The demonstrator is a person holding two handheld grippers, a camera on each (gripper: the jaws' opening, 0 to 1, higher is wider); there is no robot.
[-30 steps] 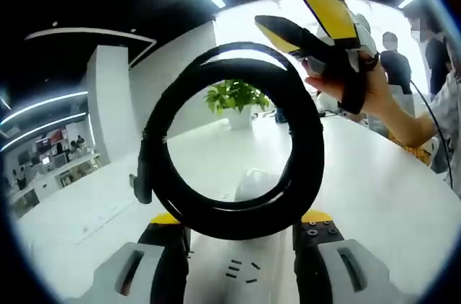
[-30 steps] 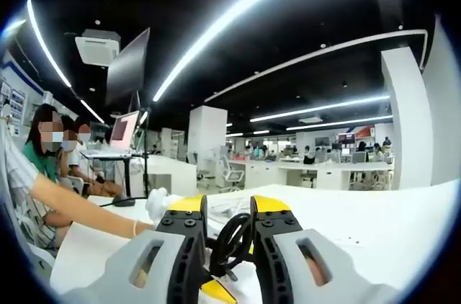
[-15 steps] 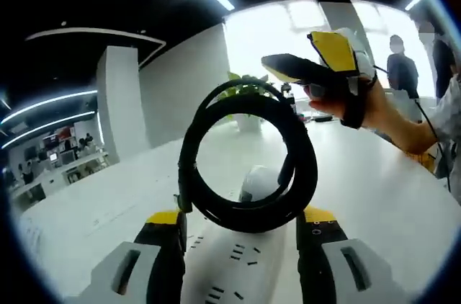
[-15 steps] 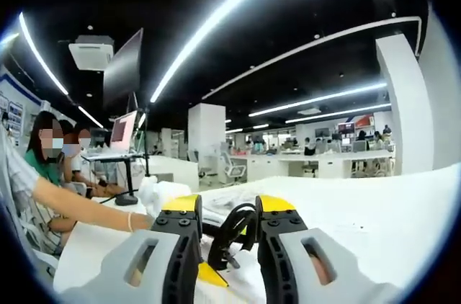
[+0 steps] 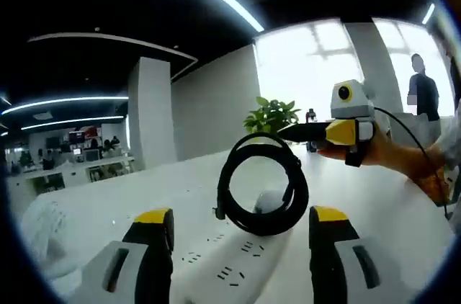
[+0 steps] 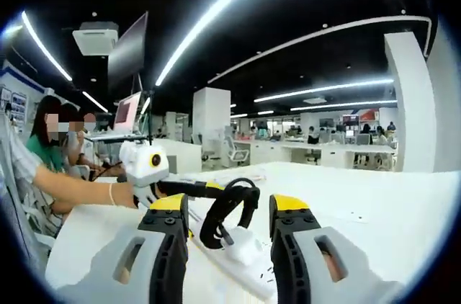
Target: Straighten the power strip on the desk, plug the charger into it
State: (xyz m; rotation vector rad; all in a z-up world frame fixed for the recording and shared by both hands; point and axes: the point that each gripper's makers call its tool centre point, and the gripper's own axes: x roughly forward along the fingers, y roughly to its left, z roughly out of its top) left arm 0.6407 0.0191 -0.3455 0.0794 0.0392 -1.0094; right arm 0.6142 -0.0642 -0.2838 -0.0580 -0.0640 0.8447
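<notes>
Cable in a black coil (image 5: 261,185) stands on edge on the white power strip (image 5: 230,264), beside a rounded white charger (image 5: 268,202), all on the white desk (image 5: 115,207). The left gripper (image 5: 240,226) is wide open and holds nothing, with the strip lying between its jaws; the right gripper (image 6: 229,210) likewise gapes empty just short of the coil. Left unsupported, the coil could topple or roll off the strip and drag the charger, since neither gripper restrains it. Compared with a second ago, both grippers have let go and backed away from the coil.
</notes>
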